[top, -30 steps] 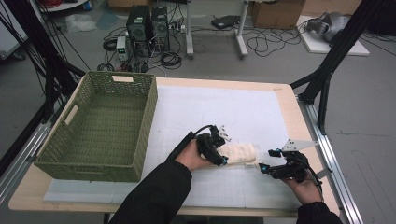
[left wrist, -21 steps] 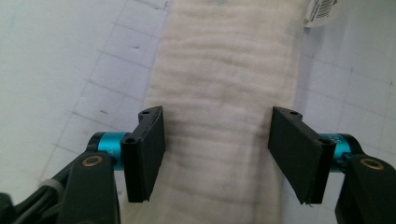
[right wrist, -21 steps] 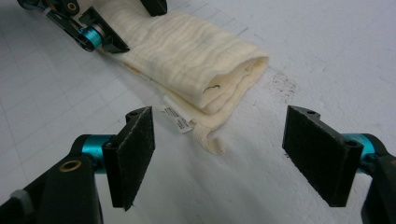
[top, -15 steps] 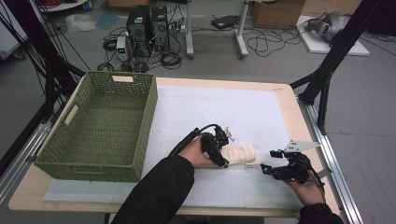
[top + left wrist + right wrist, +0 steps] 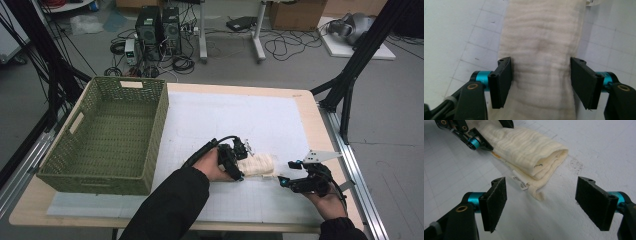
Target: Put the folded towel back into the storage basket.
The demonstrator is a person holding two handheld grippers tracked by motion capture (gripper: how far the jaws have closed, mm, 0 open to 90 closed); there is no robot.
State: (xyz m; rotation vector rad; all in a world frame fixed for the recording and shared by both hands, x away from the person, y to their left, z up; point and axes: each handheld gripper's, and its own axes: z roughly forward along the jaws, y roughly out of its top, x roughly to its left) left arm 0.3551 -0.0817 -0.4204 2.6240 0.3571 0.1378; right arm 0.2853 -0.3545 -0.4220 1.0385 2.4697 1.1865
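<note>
The left gripper's (image 5: 540,81) fingers (image 5: 501,81) straddled the folded cloth (image 5: 541,45), spread and having just narrowed slightly, the right pad short of the fabric. Beyond the cloth's far end, the right gripper (image 5: 541,203) waited with spread fingers. Judged step: grasping; next, squeeze and lift toward the basket (image 5: 107,137) farther left on the bench (image 5: 240,112). Since earlier, little shifted.

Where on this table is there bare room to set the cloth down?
The white mat lies bare between the basket and the table's right edge, beyond the cloth. The basket's inside is bare too. It is crowded at the near edge, around both tongs.
</note>
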